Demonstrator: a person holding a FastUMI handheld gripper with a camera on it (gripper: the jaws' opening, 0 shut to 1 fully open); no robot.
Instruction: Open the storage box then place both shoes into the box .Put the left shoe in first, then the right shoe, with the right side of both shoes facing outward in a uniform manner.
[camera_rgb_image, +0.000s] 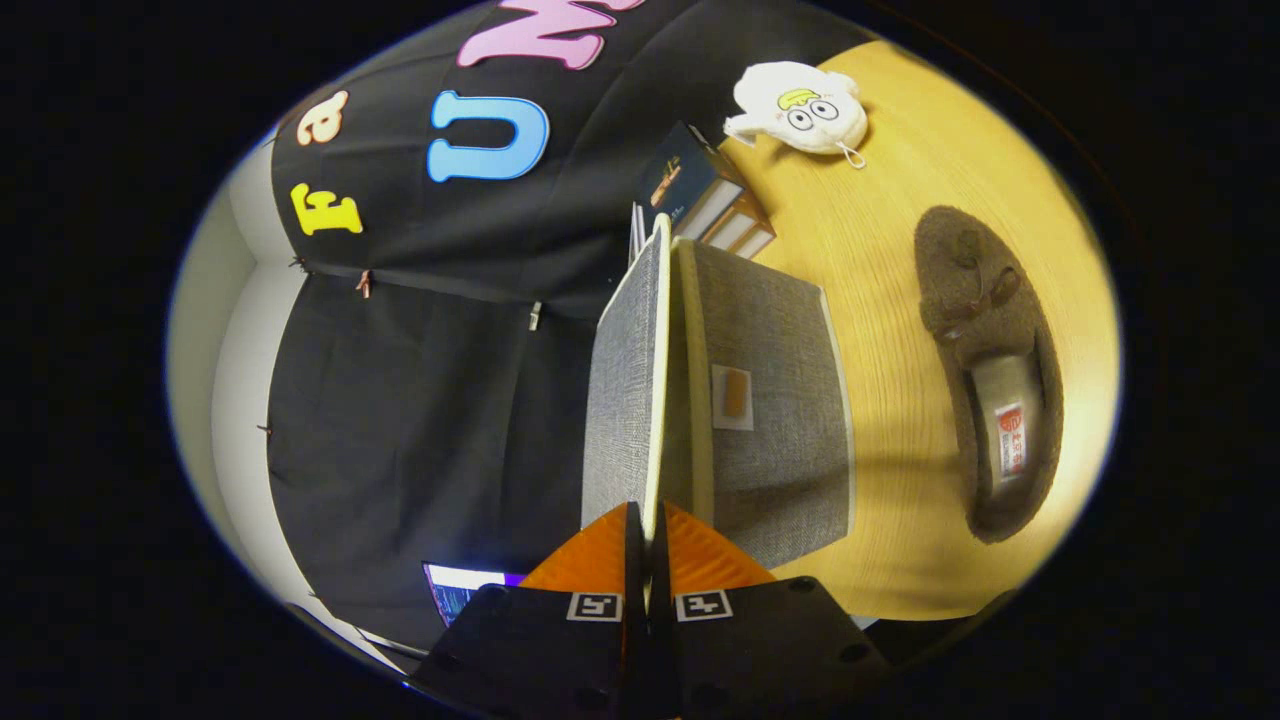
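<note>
1. The tool (647, 520) is clamped on the lid (625, 385) of the storage box (775, 400), lifting it open.
2. A brown shoe (990, 380) lies on the bench (890, 250) beside the box.
3. Next, likely swing the lid fully back and release.

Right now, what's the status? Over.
Jaws of gripper clamped on box lid edge, lid swung up. Grey storage box open. Brown shoe waiting on table.
</note>
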